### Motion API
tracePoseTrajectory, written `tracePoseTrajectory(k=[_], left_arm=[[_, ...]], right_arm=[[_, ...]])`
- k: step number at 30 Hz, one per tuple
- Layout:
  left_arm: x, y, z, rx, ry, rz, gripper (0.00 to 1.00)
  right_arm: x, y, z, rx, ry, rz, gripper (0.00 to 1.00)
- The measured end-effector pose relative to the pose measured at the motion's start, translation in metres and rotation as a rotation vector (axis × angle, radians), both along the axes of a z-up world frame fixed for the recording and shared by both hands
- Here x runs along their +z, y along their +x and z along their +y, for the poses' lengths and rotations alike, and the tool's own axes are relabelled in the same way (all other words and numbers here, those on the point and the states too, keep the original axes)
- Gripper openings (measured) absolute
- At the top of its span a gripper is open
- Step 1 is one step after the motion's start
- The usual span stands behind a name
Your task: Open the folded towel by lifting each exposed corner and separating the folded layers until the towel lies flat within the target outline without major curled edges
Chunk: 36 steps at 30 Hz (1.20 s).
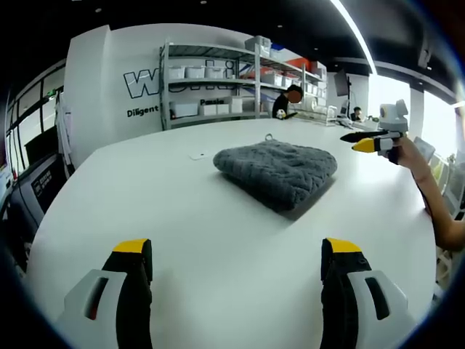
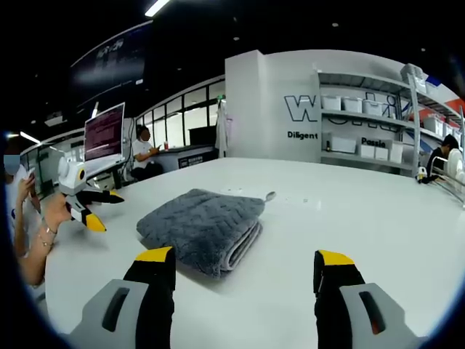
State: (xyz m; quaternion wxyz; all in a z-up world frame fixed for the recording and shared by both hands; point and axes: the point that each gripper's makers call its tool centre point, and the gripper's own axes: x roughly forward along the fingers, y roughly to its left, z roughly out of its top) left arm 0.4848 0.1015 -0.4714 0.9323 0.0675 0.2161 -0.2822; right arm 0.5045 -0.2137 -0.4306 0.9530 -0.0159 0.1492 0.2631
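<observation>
Folded towel [image 1: 277, 171] lies beyond both grippers' spread fingers [image 1: 133, 256] (seemingly untouched).

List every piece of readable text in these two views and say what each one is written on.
"Diligent": small black lettering on the white back wall, clear in the right gripper view.
"W...": large outlined logo letters above it, the rest hidden by the grey metal shelving rack.
"Peo...le": partly legible black word behind the shelves.
Pink monitor screen: text too small to read.
Folded grey knitted towel: no label visible.

Both the left gripper [image 1: 237, 256] and right gripper [image 2: 245, 267] hover with jaws spread wide (seemingly holding nothing).
</observation>
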Motion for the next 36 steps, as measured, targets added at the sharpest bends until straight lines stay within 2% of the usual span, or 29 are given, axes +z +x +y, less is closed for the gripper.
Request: tracePoseTrajectory(k=[36], left_arm=[[-0.0018, -0.005, 0.0013, -0.002, -0.005, 0.009, 0.94]], right_arm=[[0.0005, -0.002, 0.0023, 0.012, -0.002, -0.005, 0.75]])
